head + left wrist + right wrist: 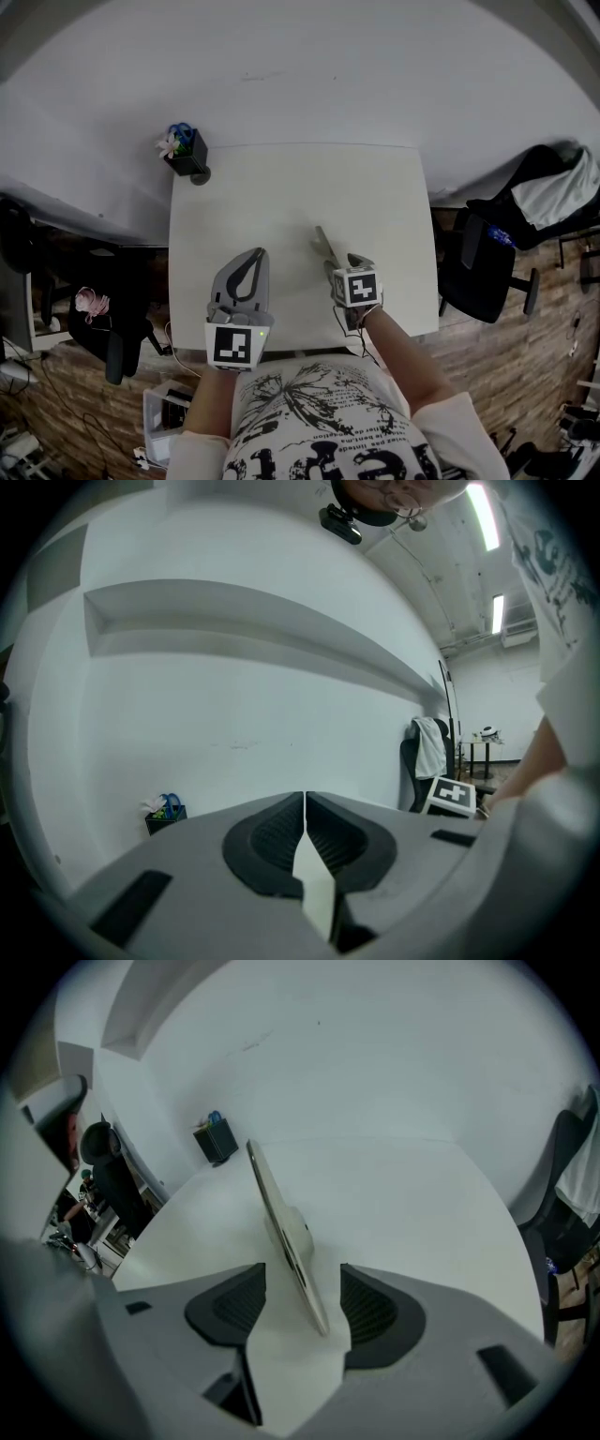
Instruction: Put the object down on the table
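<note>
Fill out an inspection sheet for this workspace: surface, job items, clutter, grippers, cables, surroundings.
Surface: white table.
Job's things: thin beige flat object, edge-on between the right gripper's jaws, apparently touching neither.
Clutter: black holder with a flower at the table's far left corner.
Grippers: left gripper shut, holding nothing; right gripper open.
Cables: thin black cable behind the right gripper.
Surroundings: black chair right of the table; wood floor.
</note>
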The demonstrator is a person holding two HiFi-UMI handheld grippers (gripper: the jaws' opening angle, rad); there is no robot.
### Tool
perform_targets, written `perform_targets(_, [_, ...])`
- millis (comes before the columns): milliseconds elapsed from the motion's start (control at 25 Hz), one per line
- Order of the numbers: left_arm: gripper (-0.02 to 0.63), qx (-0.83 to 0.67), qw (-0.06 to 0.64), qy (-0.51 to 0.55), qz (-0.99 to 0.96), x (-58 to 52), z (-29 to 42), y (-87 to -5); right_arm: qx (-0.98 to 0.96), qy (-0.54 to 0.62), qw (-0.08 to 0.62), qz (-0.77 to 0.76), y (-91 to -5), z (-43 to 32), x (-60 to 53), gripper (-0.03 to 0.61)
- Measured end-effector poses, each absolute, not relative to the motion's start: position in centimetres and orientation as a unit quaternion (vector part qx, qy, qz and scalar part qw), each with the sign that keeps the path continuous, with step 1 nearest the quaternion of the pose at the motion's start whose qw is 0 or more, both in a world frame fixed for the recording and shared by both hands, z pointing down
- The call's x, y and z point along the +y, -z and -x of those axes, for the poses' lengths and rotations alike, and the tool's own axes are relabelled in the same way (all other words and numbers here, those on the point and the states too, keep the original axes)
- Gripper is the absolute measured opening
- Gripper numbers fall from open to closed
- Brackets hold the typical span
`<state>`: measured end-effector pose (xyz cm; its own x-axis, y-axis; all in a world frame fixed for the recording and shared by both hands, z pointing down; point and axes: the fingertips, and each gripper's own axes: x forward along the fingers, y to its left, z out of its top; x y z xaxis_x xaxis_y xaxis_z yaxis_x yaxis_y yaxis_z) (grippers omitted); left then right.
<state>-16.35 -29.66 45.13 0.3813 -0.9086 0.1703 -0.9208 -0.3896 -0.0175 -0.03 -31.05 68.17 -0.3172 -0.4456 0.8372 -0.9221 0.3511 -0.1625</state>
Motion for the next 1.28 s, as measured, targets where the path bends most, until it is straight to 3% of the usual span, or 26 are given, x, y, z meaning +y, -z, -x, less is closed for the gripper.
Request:
perform_targets(120, [0.012,-0.551,0.012,-0.064,-0.832,-29.6,16.4,-44.9,-0.75,-0.318,0.338,-0.47,-66.0,0.3,-31.1,0.227])
perform_targets(200, [0.012,-0.549,0.006,-0.062,-0.833,-29.5,16.3,-44.5,-0.763,-0.299,0.314,-0.479,-64.0,0.4,-31.5,0.184])
perform_targets(280, [0.012,-0.547,0.014,-0.065,-0.834,-29.4,16.2,-43.9,-0.779,-0.273,0.284,-0.487,-61.7,0.4,-32.1,0.112])
perform_targets(360, [0.012,-0.546,0.021,-0.068,-0.835,-29.3,16.1,-43.3,-0.797,-0.247,0.25,-0.491,-59.1,0.6,-32.6,-0.006])
perform_targets(720, [0.012,-0.553,-0.034,-0.043,-0.831,-29.2,16.7,-40.7,-0.848,-0.085,0.111,-0.512,-46.7,0.0,-33.1,-0.006])
perform_targets(1040, [0.012,-0.551,-0.052,-0.025,-0.833,-28.6,16.3,-37.6,-0.855,0.049,0.039,-0.514,-38.7,-0.3,-31.1,-0.009])
perform_targets(1280, [0.012,-0.56,-0.053,-0.009,-0.827,-28.5,16.1,-35.0,-0.854,0.05,0.028,-0.517,-36.8,-0.6,-30.6,-0.009])
